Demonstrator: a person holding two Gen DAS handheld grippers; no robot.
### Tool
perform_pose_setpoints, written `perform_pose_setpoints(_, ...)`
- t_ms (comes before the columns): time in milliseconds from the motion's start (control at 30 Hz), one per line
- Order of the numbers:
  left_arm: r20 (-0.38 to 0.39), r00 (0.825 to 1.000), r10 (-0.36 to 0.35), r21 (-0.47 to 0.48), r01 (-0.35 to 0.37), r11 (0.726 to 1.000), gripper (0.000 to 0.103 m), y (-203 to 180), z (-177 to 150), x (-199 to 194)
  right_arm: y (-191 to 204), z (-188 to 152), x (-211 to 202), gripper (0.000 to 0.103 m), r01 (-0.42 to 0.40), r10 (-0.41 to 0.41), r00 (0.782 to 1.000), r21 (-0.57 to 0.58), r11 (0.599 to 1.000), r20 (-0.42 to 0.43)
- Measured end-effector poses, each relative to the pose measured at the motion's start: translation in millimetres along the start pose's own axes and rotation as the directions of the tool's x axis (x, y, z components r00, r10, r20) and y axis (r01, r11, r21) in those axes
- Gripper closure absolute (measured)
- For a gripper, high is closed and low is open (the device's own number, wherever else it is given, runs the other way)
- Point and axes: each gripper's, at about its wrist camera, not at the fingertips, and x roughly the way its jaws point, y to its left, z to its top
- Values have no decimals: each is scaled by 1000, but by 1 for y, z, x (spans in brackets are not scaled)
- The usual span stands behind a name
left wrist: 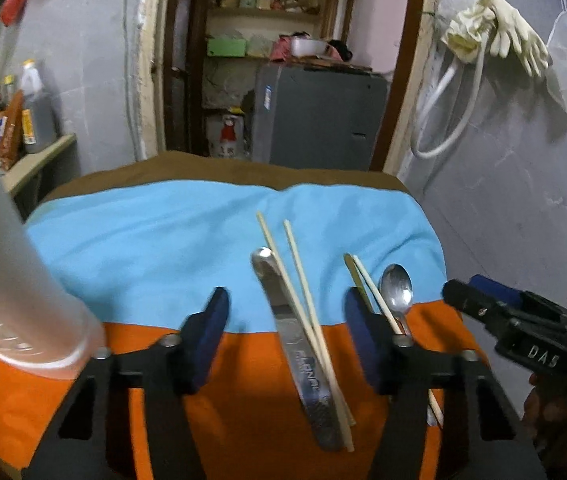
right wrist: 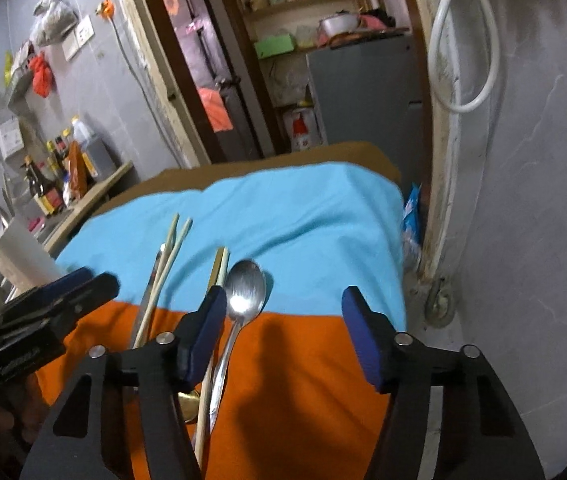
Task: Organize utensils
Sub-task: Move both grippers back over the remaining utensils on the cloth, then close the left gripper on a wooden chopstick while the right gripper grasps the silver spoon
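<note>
On a blue and orange cloth (left wrist: pixel 143 240) lie a flat metal utensil (left wrist: pixel 295 344) with two wooden chopsticks (left wrist: pixel 303 312) across it, and to the right a metal spoon (left wrist: pixel 395 288) beside another pair of chopsticks (left wrist: pixel 367 284). My left gripper (left wrist: pixel 285 336) is open and empty, above the flat utensil. My right gripper (right wrist: pixel 283 332) is open and empty, just right of the spoon (right wrist: pixel 243 292); it also shows in the left wrist view (left wrist: pixel 483 304). The chopsticks (right wrist: pixel 175 240) lie left of it.
A translucent white plastic cup (left wrist: pixel 7 280) stands at the table's left; it also shows in the right wrist view (right wrist: pixel 23 256). Sauce bottles (right wrist: pixel 51 184) stand on a side counter. A grey wall is close on the right. A doorway with shelves and a grey cabinet (left wrist: pixel 315 116) lies behind.
</note>
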Motion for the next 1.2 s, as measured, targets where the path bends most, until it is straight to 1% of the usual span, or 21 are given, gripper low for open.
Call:
perform_pose_setpoints(33,-9,1000,-10,3,10,1000,65,-1,0,3,1,-2,2,50,-3,3,1000,-1,1000,-8)
perform_pose_setpoints(67,-18,1000,-20,7,20,1000,68,-3,0,7,1,-3,4,52,-9,9,1000,-3,1000,-19)
perform_pose_setpoints(133,-38,999,-39,19,40,999,75,-6,1,14,1,-2,7,55,-18,18,999,-6,1000,-35)
perform_pose_setpoints(233,-71,996,-57,27,59,998,84,-7,2,22,2,-2,11,60,-31,31,998,-12,999,-59)
perform_pose_setpoints(333,-107,992,-64,29,67,997,90,-8,2,30,3,-3,14,63,-40,39,996,-17,999,-78)
perform_pose_setpoints(400,-120,990,-72,28,76,997,91,-7,1,33,3,-2,16,63,-43,41,996,-21,999,-84)
perform_pose_setpoints(500,-132,988,-81,30,86,996,97,-7,0,35,3,-2,17,64,-46,44,995,-19,999,-91)
perform_pose_setpoints(733,-162,983,-88,16,92,996,97,-8,2,44,2,-2,17,64,-44,43,995,-8,999,-91)
perform_pose_setpoints(900,-195,978,-68,16,72,997,97,-11,9,53,2,-1,19,64,-48,47,994,-8,999,-101)
perform_pose_setpoints(1000,-227,971,-74,9,78,997,97,-11,15,58,5,-2,22,64,-52,49,992,-14,999,-118)
perform_pose_setpoints(1033,-246,965,-90,-8,91,996,97,-10,19,61,6,-2,23,64,-51,48,991,-21,998,-122)
perform_pose_setpoints(1100,-299,950,-93,-39,86,996,97,-7,22,71,8,-3,24,64,-51,47,991,-30,998,-129)
perform_pose_setpoints(1200,-303,945,-121,-87,99,991,97,0,24,72,9,-3,25,64,-49,45,990,-33,998,-134)
